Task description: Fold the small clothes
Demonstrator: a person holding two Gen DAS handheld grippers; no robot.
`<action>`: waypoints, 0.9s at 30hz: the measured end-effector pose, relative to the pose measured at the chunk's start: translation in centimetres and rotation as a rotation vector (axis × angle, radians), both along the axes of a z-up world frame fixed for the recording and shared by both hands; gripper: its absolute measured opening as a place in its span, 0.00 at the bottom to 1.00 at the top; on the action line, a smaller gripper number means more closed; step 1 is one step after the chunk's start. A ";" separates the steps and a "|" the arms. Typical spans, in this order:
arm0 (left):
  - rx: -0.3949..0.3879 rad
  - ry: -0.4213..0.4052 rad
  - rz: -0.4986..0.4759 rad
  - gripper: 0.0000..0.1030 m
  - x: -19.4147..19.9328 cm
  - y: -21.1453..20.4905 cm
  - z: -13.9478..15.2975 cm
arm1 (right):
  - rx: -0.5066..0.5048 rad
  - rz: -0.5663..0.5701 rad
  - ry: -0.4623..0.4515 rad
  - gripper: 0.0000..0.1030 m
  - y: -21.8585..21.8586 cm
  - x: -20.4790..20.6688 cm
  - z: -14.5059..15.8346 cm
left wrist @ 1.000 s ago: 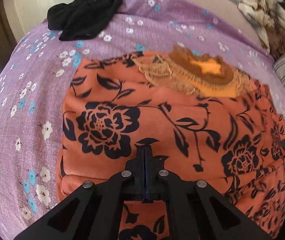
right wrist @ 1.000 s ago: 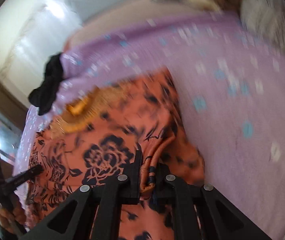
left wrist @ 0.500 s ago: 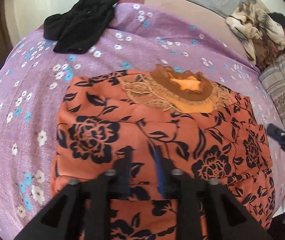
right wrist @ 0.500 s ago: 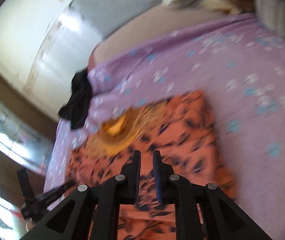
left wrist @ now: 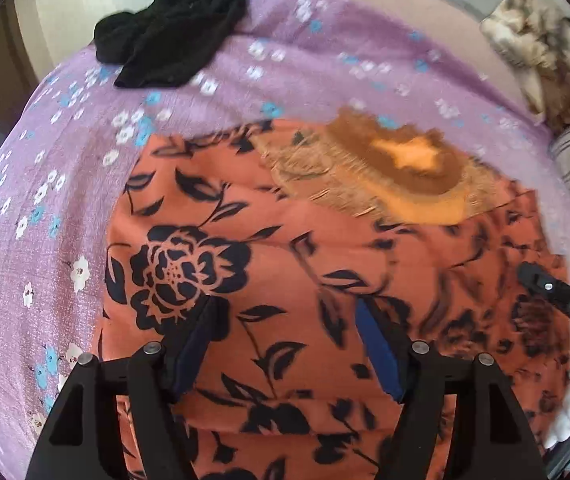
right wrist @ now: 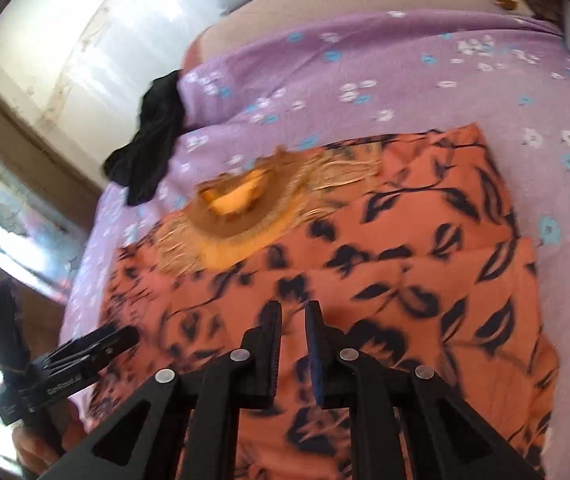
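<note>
Orange floral garment [left wrist: 285, 264] is lying spread flat on the bed, right under both of your tools, its black flower print facing up. Your left tool [left wrist: 285, 344] is hovering over the near part of the cloth with its fingers spread wide, nothing between the blue pads [left wrist: 377, 352]. Your right tool [right wrist: 293, 324] is sitting over the near middle of the garment [right wrist: 365, 264], fingers parted by a narrow gap and gripping nothing. From the left wrist view, the right tool [left wrist: 557, 296] is showing at the garment's right edge; from the right wrist view, the left tool [right wrist: 61, 364] is sitting off the garment's left side. Further out, the fringed tan and yellow neckline [left wrist: 401, 168] is lying at the garment's far edge. Purple flowered bedsheet [left wrist: 65, 184] is running around the garment on all visible sides. Beyond that, a black garment [left wrist: 173, 40] is lying crumpled near the far left corner of the bed, well apart from the orange one. A beige and brown cloth heap [left wrist: 541, 44] is sitting at far right.
</note>
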State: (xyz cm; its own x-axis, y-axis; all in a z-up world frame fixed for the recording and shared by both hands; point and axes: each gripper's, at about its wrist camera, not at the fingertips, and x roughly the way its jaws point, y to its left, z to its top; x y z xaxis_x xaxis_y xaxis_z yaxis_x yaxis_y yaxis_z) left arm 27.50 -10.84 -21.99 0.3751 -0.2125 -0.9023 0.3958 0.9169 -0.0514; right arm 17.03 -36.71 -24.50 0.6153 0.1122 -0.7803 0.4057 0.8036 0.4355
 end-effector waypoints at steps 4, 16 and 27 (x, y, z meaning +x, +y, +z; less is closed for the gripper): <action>0.024 -0.041 -0.025 0.72 -0.3 -0.7 0.5 | 0.082 -0.008 -0.041 0.15 -0.7 -0.6 0.0; 0.156 -0.108 -0.055 0.72 -2.8 0.8 0.2 | 0.093 0.292 -0.028 0.18 7.4 -0.9 0.3; 0.100 -0.181 -0.049 0.73 -8.4 4.5 2.1 | 0.162 0.234 -0.103 0.22 5.5 -7.2 1.5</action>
State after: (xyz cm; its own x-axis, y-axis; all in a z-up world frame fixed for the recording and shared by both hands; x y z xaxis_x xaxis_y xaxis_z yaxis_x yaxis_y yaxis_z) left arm 19.12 -6.32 -19.87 0.5240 -0.1471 -0.8389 0.4349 0.8931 0.1151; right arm 9.84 -31.21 -22.96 0.6332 0.3784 -0.6752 0.1643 0.7868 0.5949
